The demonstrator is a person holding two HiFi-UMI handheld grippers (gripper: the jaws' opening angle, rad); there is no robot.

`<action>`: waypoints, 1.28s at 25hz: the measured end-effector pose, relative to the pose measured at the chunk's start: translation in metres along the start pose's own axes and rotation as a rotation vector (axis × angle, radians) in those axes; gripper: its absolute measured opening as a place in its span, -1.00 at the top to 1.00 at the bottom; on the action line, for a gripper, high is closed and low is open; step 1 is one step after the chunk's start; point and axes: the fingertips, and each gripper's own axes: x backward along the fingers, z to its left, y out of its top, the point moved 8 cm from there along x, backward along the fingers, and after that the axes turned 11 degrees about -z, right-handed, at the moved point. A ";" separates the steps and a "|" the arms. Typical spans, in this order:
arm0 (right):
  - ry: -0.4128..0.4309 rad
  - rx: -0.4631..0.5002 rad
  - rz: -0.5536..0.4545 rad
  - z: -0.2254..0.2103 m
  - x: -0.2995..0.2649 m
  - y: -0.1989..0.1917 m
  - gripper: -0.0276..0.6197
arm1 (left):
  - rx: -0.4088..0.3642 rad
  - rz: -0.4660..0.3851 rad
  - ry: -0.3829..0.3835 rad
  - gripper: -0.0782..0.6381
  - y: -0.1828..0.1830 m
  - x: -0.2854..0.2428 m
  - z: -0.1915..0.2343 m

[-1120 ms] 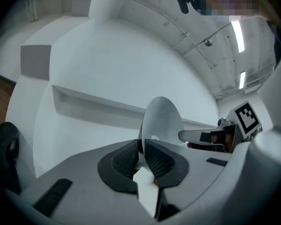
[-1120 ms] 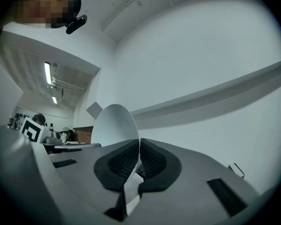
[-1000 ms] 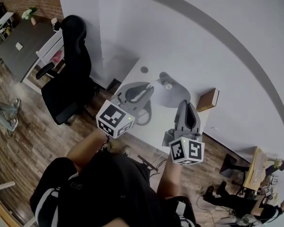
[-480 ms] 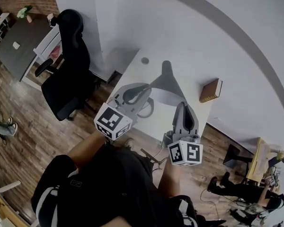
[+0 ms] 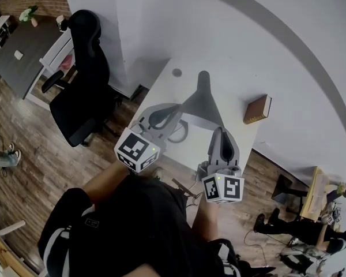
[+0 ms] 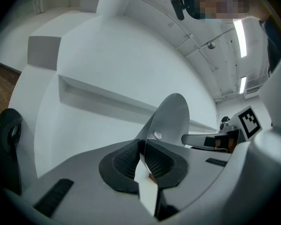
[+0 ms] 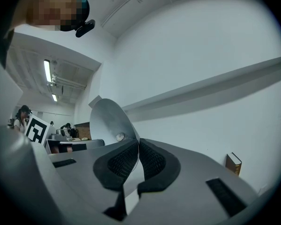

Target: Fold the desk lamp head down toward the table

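- The counter [image 5: 236, 94] fills the middle of the head view. The lamp head [image 5: 203, 105] stands at its centre, with a book [image 5: 257, 109] well apart toward the right edge.
- A second ago the lamp head's open face looked up at the camera, with its bulb showing. Now the head view shows the grey outside of the cone, with the narrow neck toward the top of the frame. It has tipped forward and lower, so I judge the fold well begun but not finished.
- The left gripper [image 5: 180, 111] pinches the shade's thin rim from the lower left. Its jaws have just been closing, and the pads hold the rim edge-on.
- The right gripper [image 5: 218, 129] has its pads pressed together on the same rim from below.
- The lamp's arm and base are hidden under the shade, so how far the opening sits from the counter cannot be told.
- The bulb [image 6: 157, 135] shows only in the gripper views.
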 end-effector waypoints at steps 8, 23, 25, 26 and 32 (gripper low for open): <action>-0.008 0.012 0.043 0.003 0.009 -0.014 0.85 | -0.004 0.029 0.000 0.65 -0.014 0.008 0.000; -0.032 0.024 0.067 -0.002 0.027 -0.053 0.84 | -0.096 0.043 -0.035 0.66 -0.048 0.018 -0.002; -0.033 0.030 0.069 -0.002 0.029 -0.059 0.84 | -0.103 0.047 -0.034 0.66 -0.054 0.020 -0.002; -0.033 0.035 0.074 -0.002 0.029 -0.062 0.84 | -0.101 0.051 -0.031 0.66 -0.056 0.020 -0.001; -0.032 0.062 0.089 -0.003 0.032 -0.075 0.84 | -0.101 0.069 -0.014 0.66 -0.068 0.024 0.000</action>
